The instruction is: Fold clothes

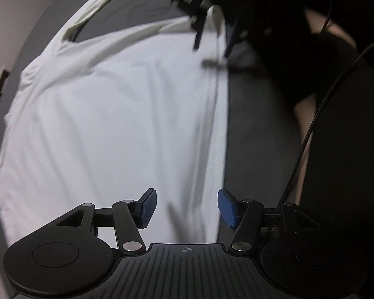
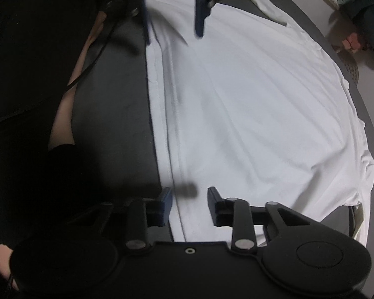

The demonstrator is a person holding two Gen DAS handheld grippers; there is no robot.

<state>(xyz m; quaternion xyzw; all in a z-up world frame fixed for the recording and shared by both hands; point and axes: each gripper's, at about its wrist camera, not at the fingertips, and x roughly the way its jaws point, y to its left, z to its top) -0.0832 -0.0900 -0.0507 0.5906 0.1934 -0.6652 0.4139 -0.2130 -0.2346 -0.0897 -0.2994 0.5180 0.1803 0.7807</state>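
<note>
A white T-shirt (image 1: 117,114) lies spread flat on the dark grey tabletop (image 1: 256,129), its hem running along the side nearest the person; no print, label or writing can be read on it. The left tool (image 1: 187,208) hangs over one end of that hem with its blue-padded jaws wide apart and nothing between them. The right tool (image 2: 189,206) hangs over the other end, jaws likewise apart, straddling the hem without gripping it. A black cable (image 1: 311,129) trails past the person's dark clothing.
</note>
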